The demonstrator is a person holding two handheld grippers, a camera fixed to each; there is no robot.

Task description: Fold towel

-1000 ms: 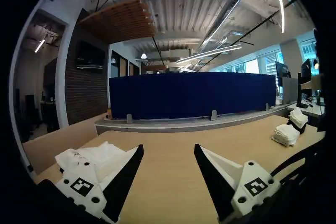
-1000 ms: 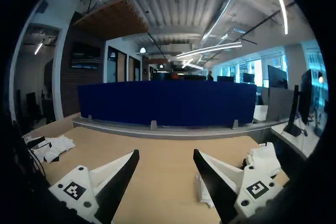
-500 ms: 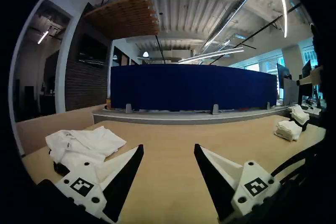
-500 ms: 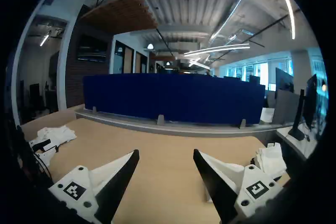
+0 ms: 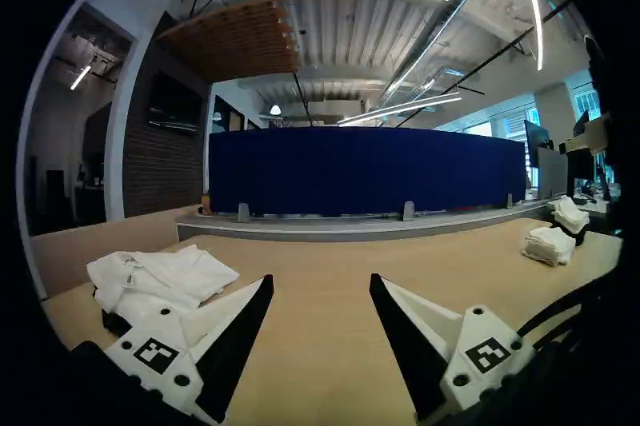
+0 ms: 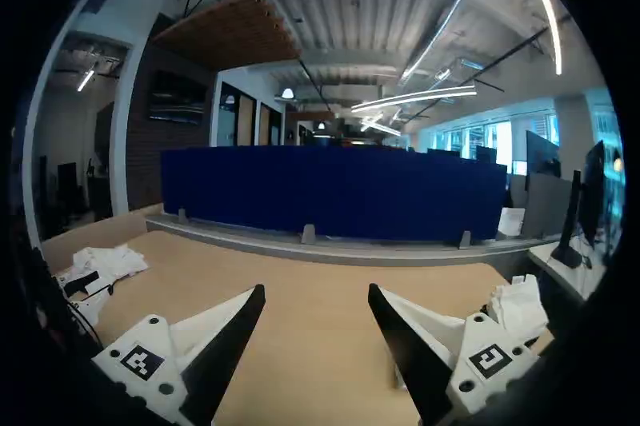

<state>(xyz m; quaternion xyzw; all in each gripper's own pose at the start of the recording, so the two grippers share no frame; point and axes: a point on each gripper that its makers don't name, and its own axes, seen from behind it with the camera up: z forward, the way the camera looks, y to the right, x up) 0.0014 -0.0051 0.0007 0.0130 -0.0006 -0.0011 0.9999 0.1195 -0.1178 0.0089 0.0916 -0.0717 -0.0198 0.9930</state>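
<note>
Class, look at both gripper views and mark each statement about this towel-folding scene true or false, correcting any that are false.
1. The left gripper and the right gripper are both open. True.
2. The left gripper grips a towel. False: nothing lies between its fingers.
3. A crumpled white towel lies on the wooden table. True.
4. The divider behind the table is red. False: the divider is blue.
</note>
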